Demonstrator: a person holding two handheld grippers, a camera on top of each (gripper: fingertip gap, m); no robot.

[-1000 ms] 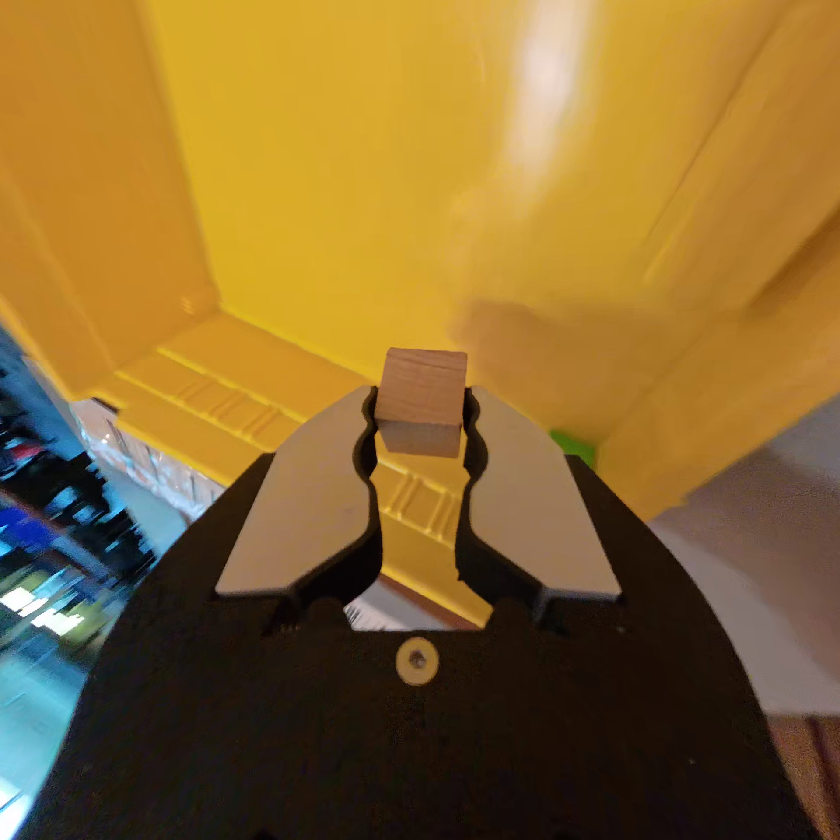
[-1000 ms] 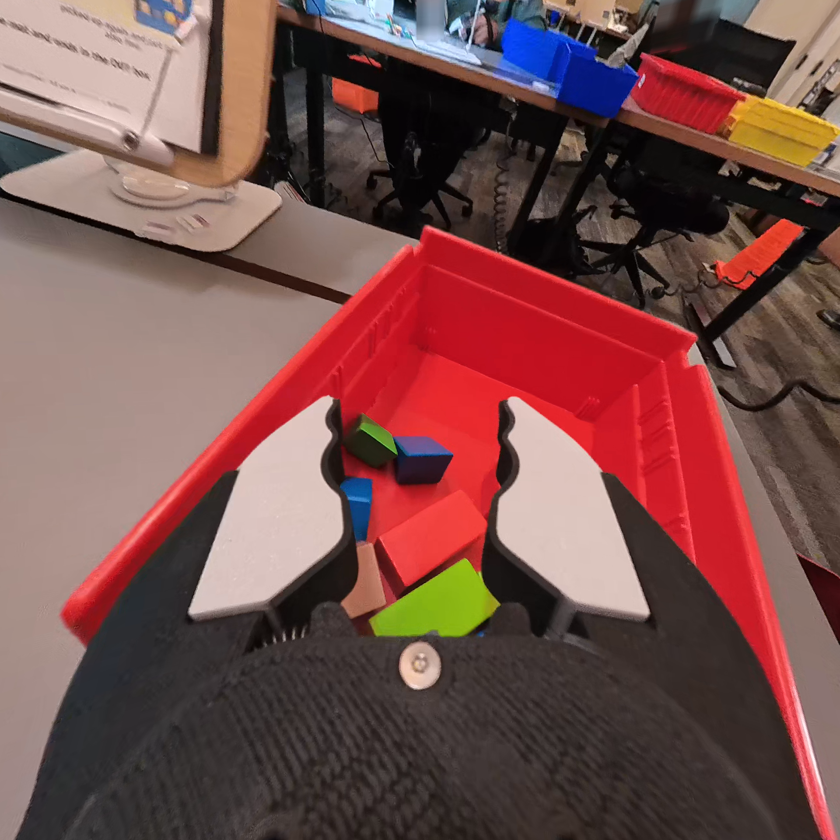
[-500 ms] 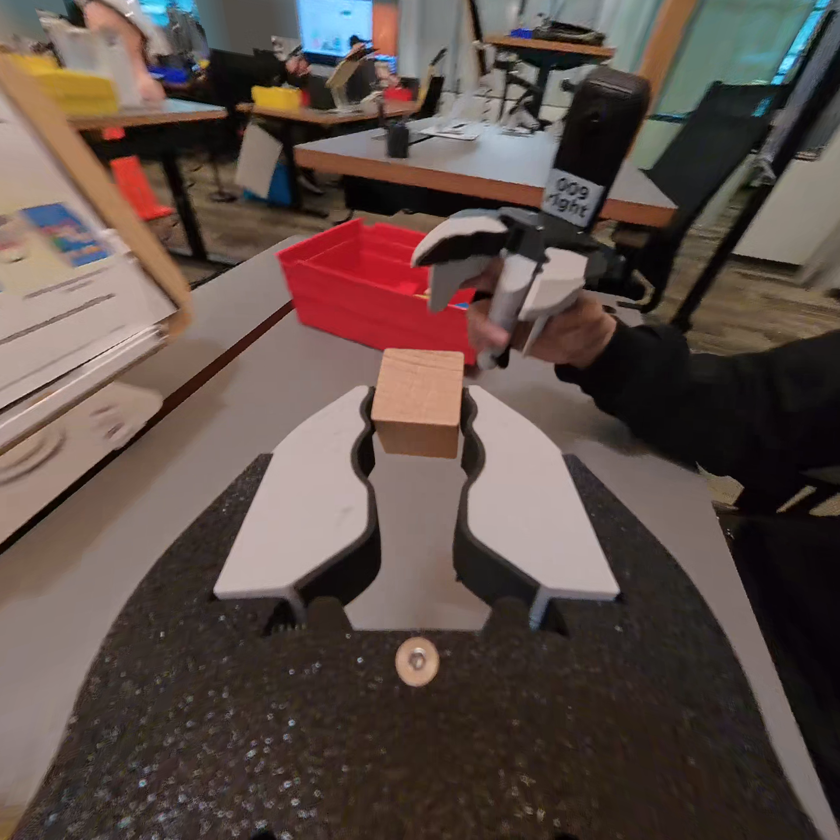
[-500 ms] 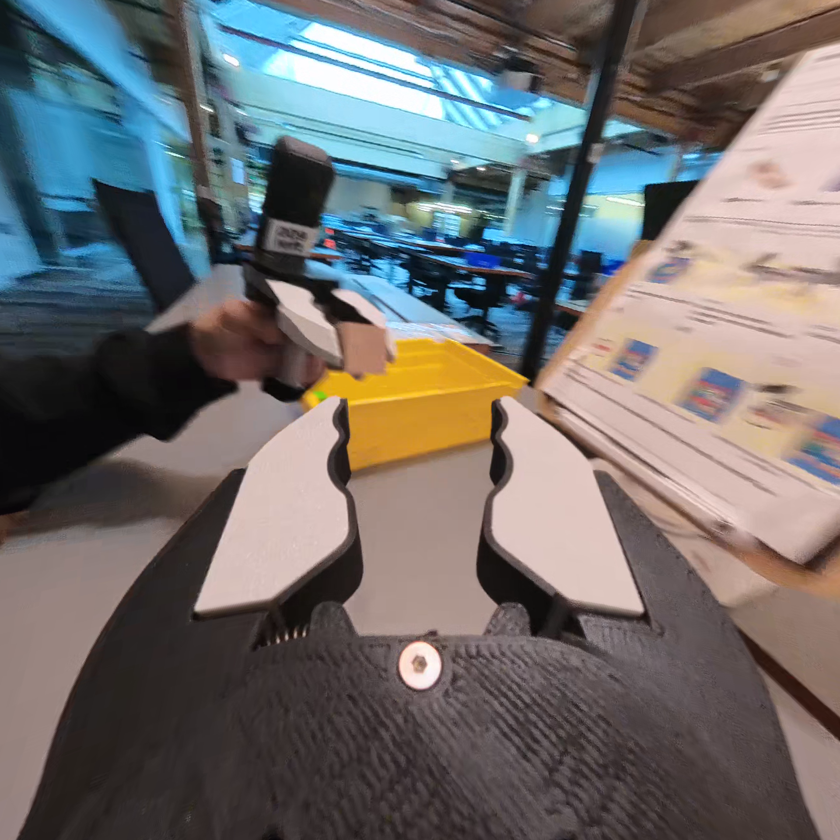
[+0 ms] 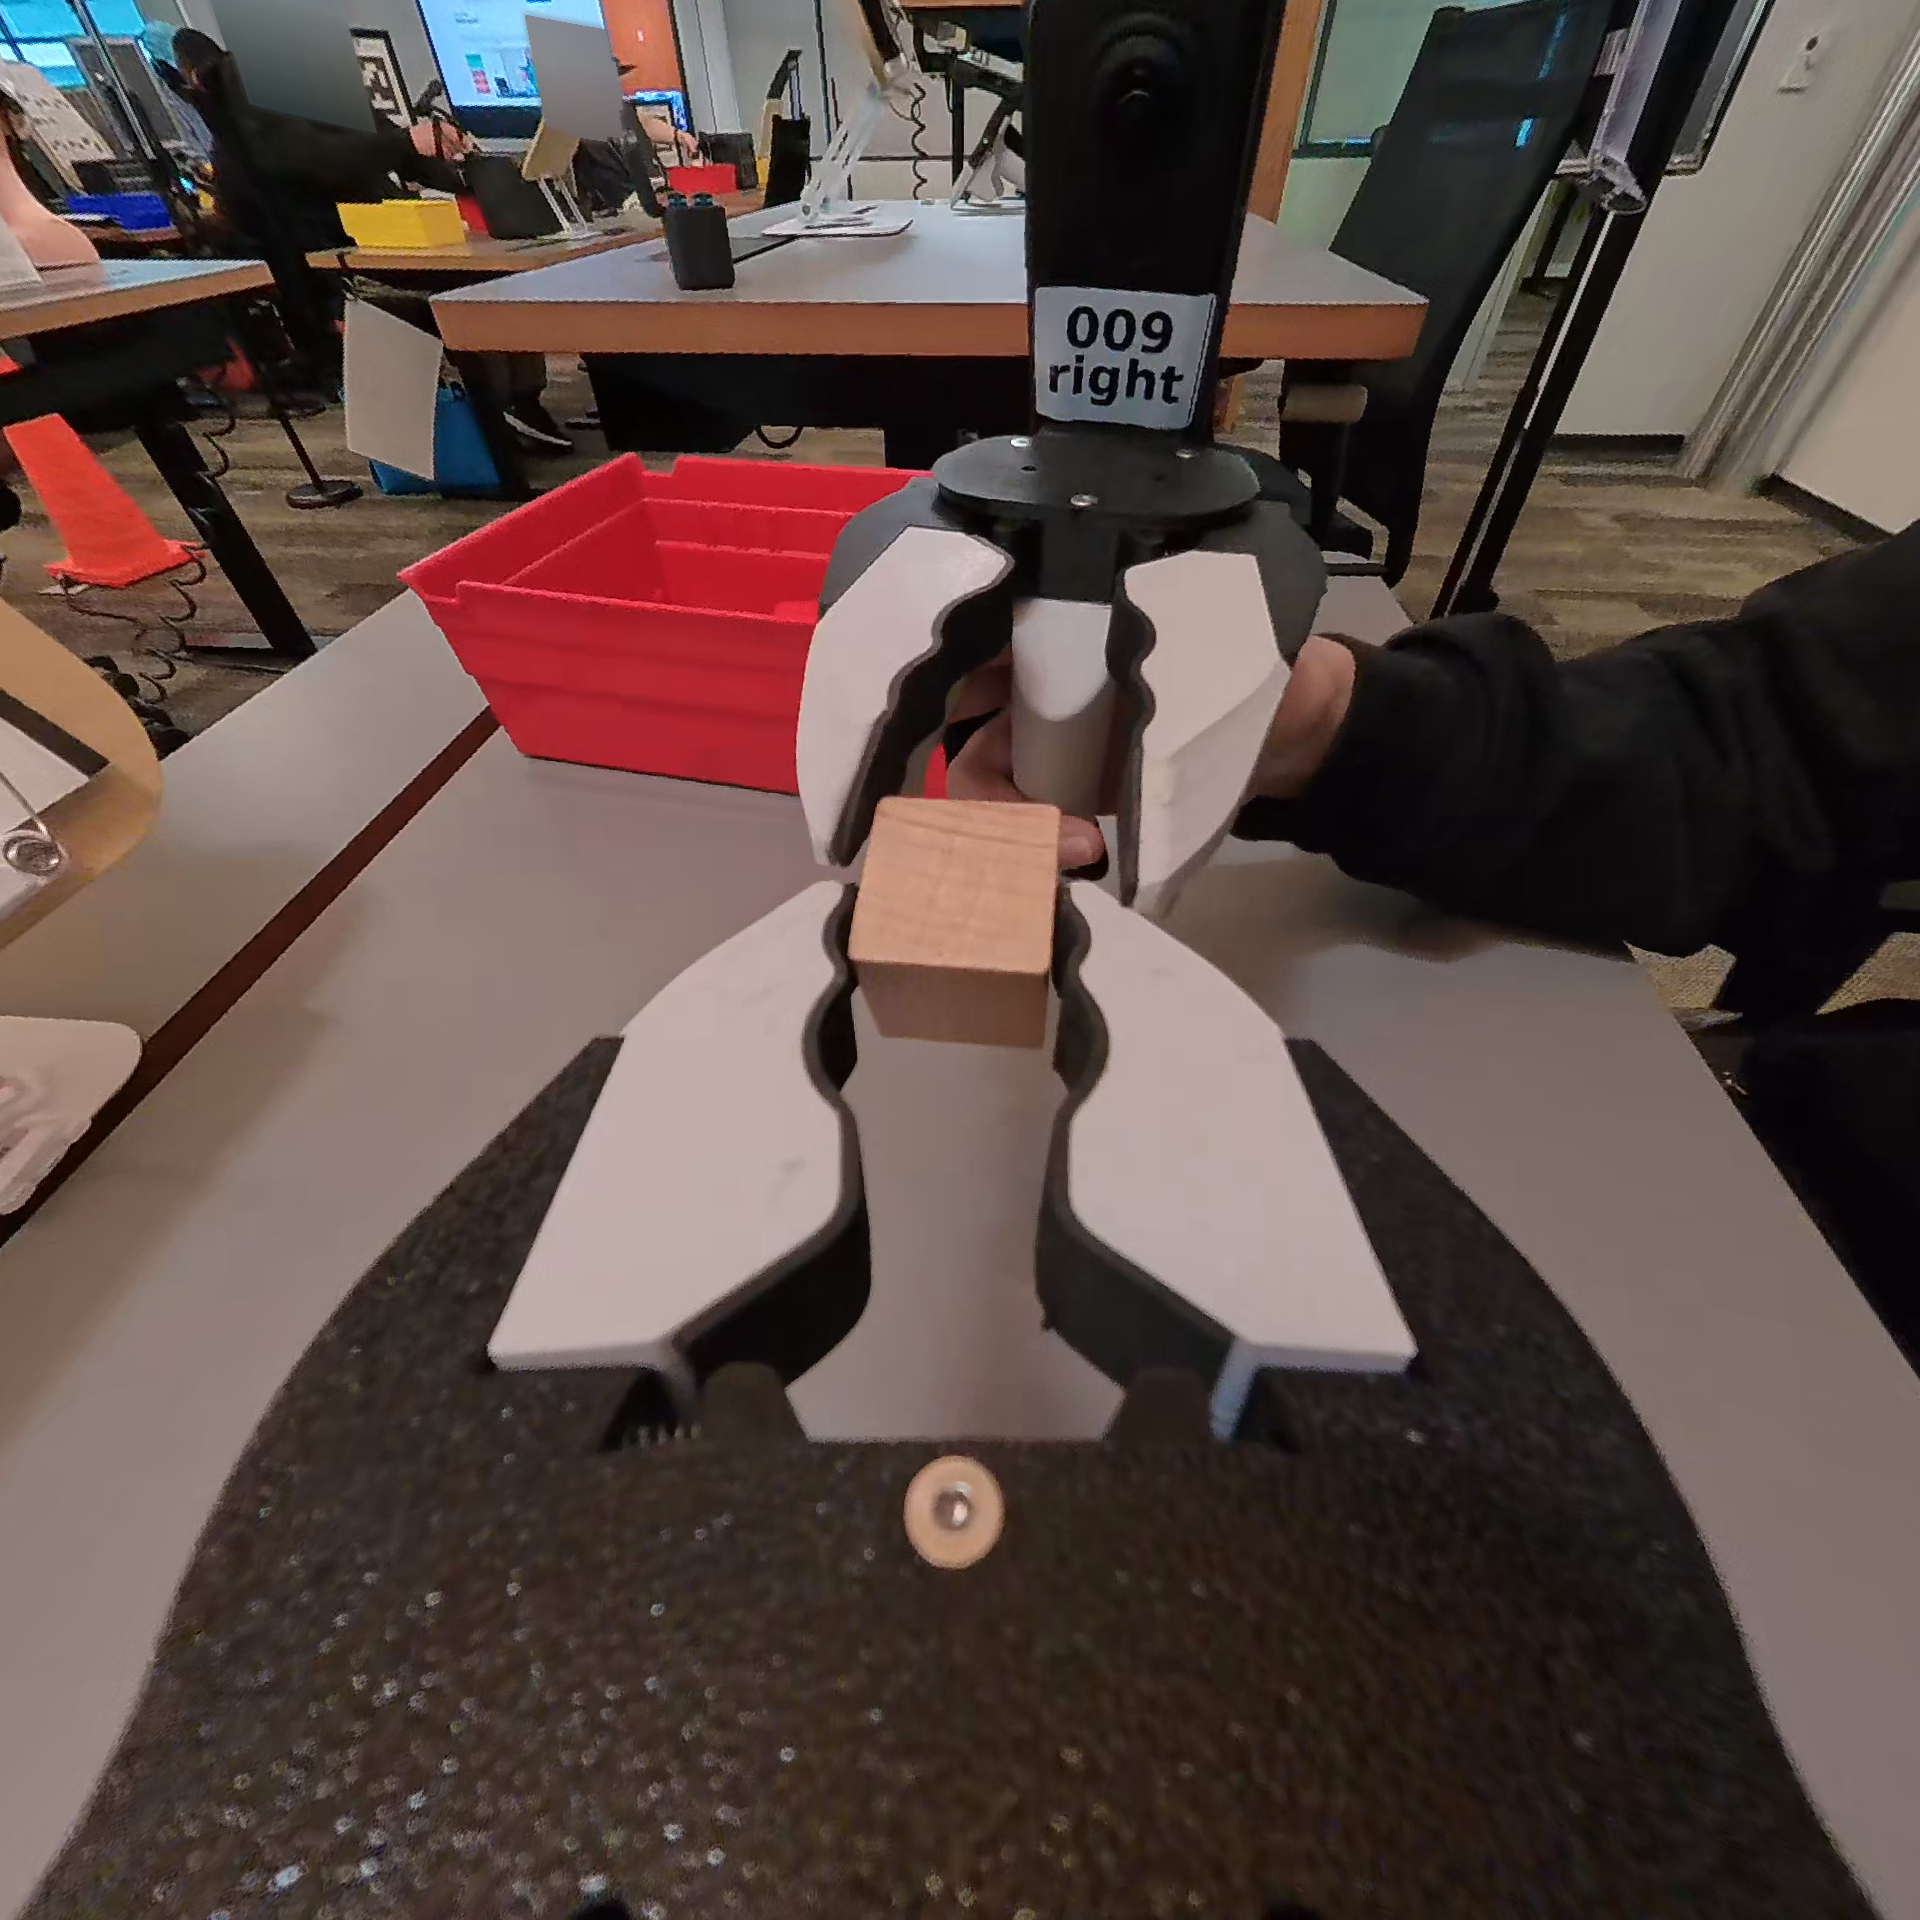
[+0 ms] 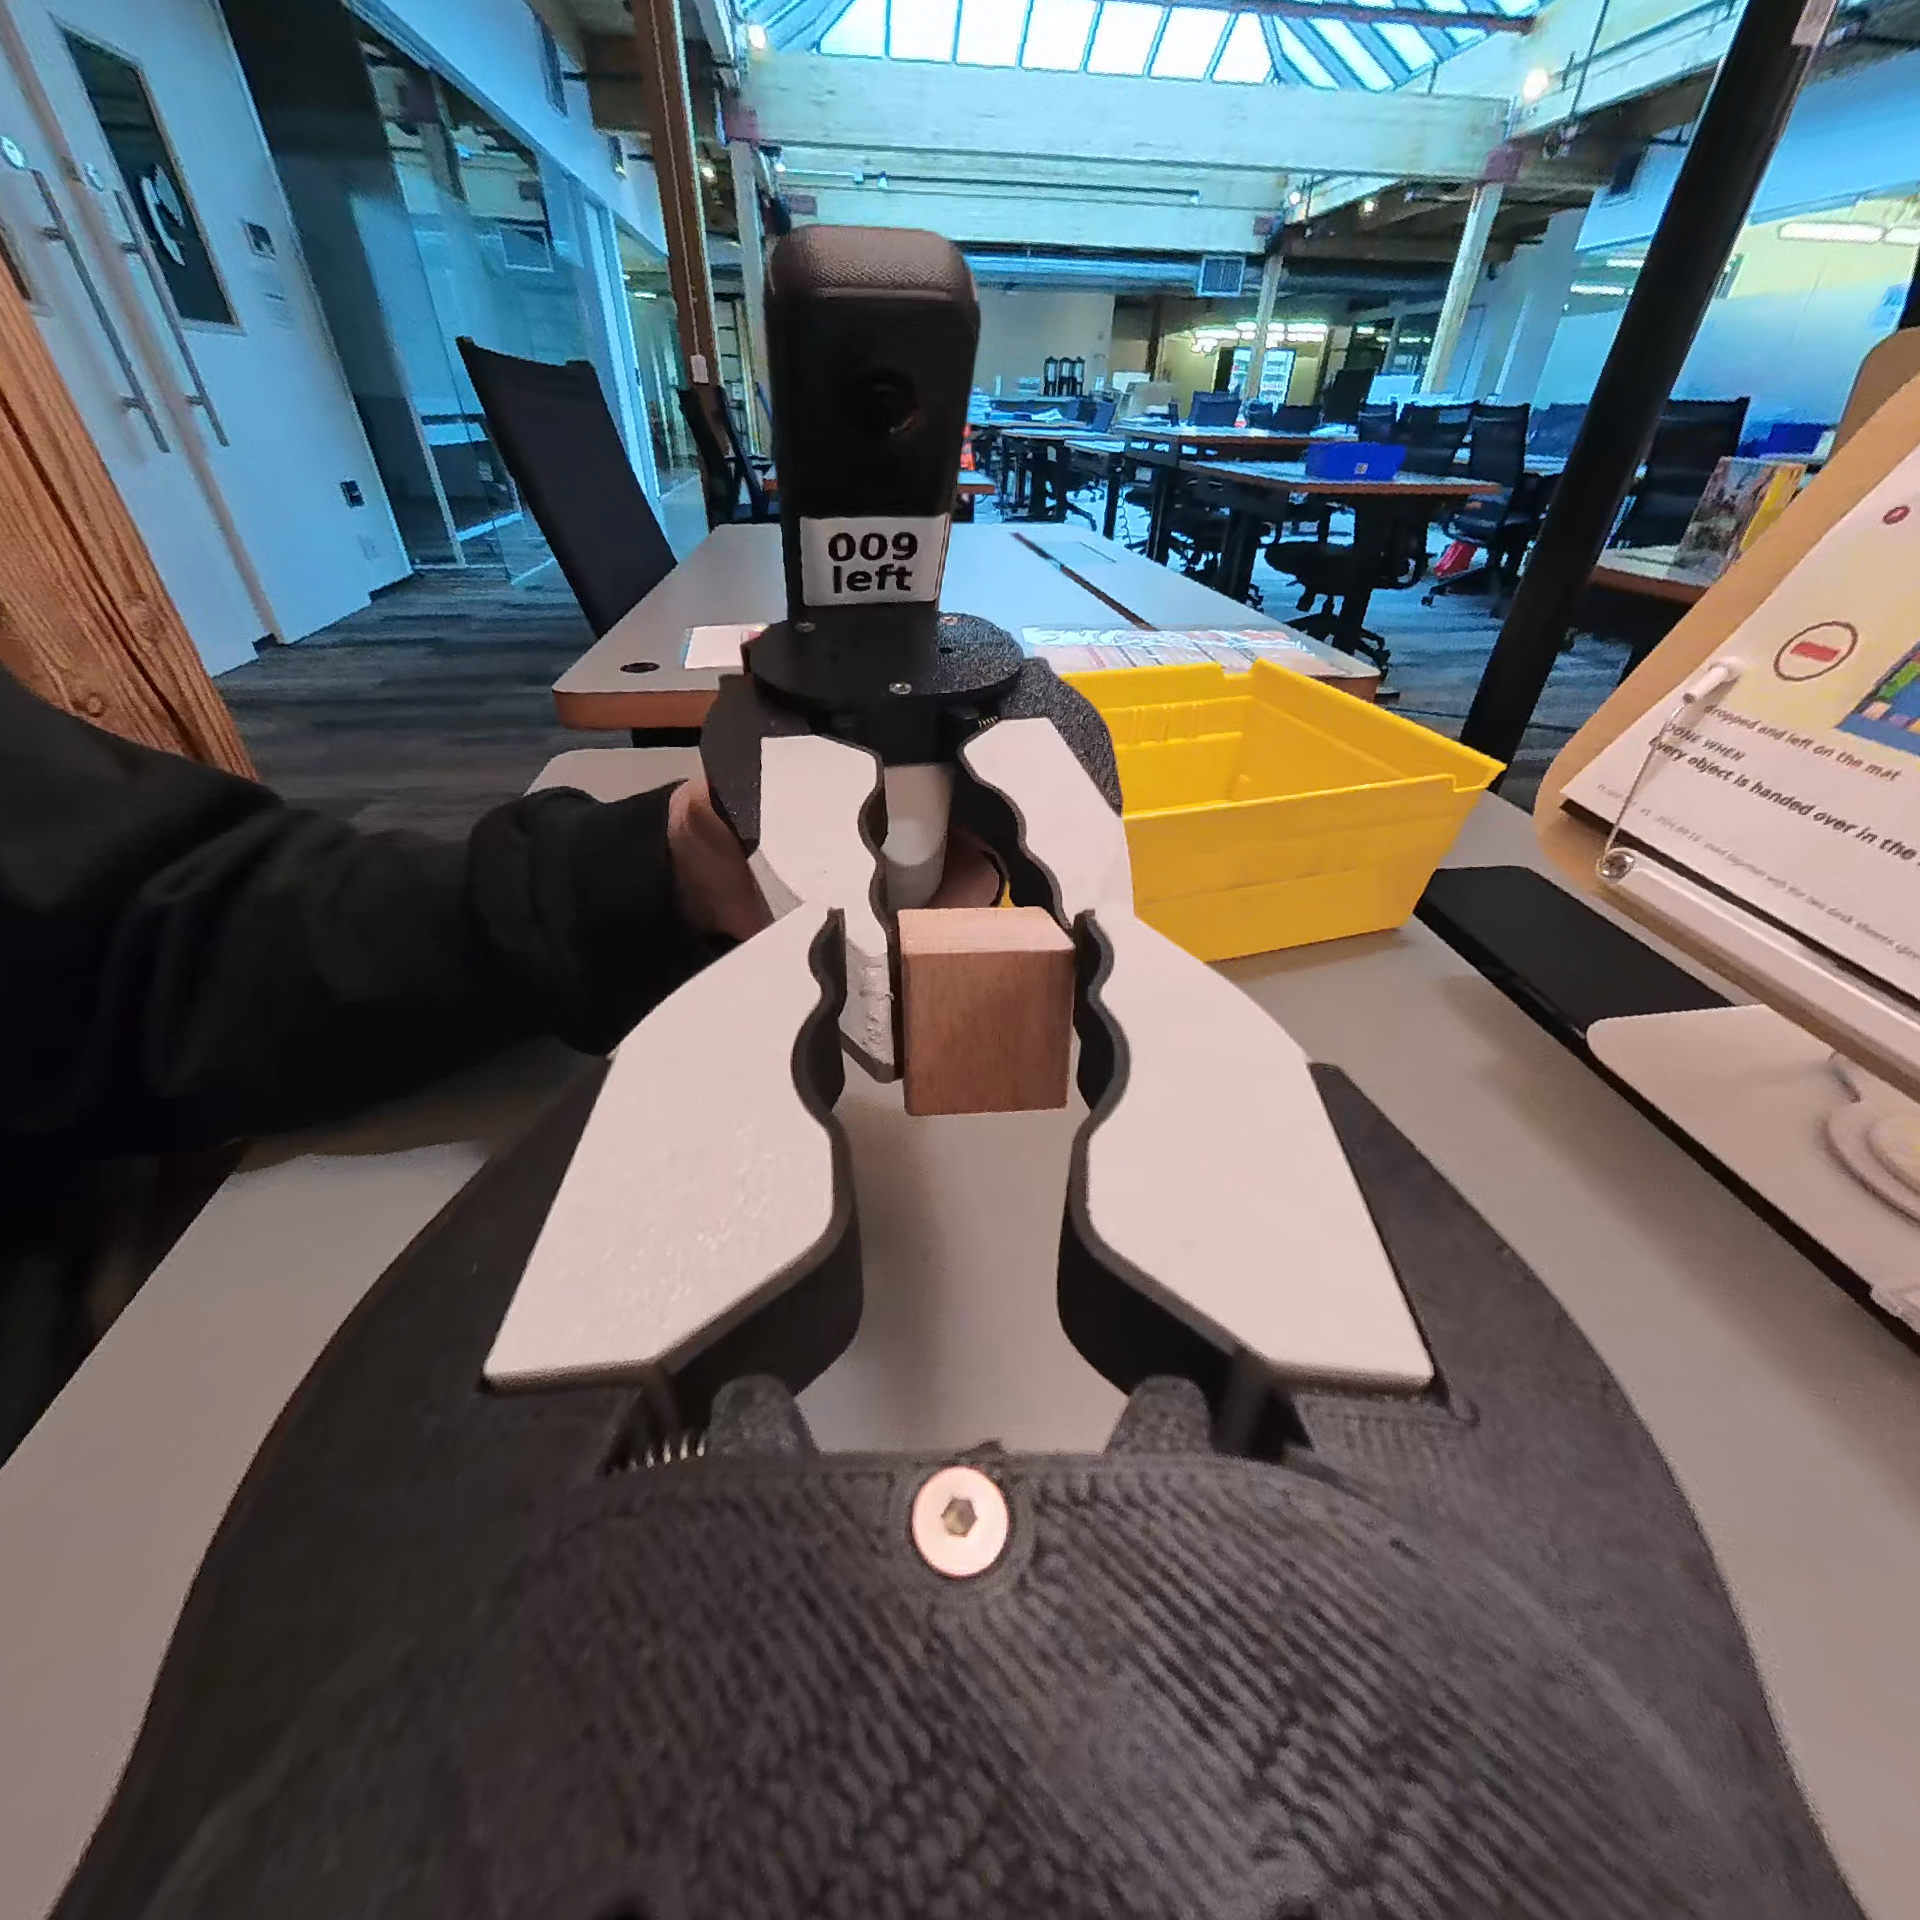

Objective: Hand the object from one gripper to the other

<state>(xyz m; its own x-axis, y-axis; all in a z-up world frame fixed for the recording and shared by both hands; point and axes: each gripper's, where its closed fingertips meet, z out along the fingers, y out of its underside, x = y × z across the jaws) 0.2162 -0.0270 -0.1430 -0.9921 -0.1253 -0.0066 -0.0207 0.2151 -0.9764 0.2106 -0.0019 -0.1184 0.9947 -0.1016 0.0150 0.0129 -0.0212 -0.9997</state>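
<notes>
My left gripper is shut on a plain wooden cube and holds it above the grey table, both pads pressed on its sides. The right gripper faces it from the far side, its fingertips flanking the cube's far end with a gap showing on one side. In the right wrist view the cube stands between my right gripper's open fingers. One finger of the left gripper lies between the cube and my left pad. My right pad is at the cube's other side.
A red bin stands behind on the table in the left wrist view. A yellow bin stands behind the left gripper in the right wrist view. A paper stand and a black flat slab are at the right. A person's dark sleeves hold both grippers. Left and right tips are no more than a few centimetres apart.
The left gripper lifted the cube out of the yellow bin and swung to face the right one. The right gripper left the red bin, came up to the cube and narrowed its fingers around it.
</notes>
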